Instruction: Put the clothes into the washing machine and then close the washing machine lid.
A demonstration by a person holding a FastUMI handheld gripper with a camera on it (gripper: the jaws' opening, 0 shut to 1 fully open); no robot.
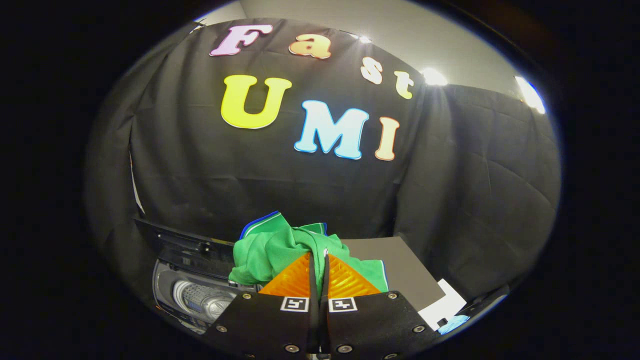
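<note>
While your fingers (318, 260) stand pressed almost together, with only a thin dark slit between them, they pinch a fold of the green garment (272, 247) right at their tips. You can see the cloth bunched up just ahead of and above the fingertips, spilling to both sides of them: a larger crumpled mass toward the left, a flatter flap toward the right. A blue and white trim runs along the garment's upper edge and again down its right hem.

Looking past the cloth in the gripper view, you have the washing machine (170, 292) below and to the left of the fingers. Its lid (182, 245) stands raised behind the opening, a dark panel tilted back toward the booth's black cloth wall (465, 200). Inside the opening, the ribbed, silvery drum (202, 299) shows, and the garment's left mass hangs above the drum's right rim, apart from it rather than inside it.

To the right of the fingers, beyond the garment's flap, you have a flat grey surface (400, 267), which the cloth partly covers at its near left side. Nearer to you on that side lies a white sheet (445, 305), and just beside it a small pale blue thing (452, 324), too blurred to tell what it is.
</note>
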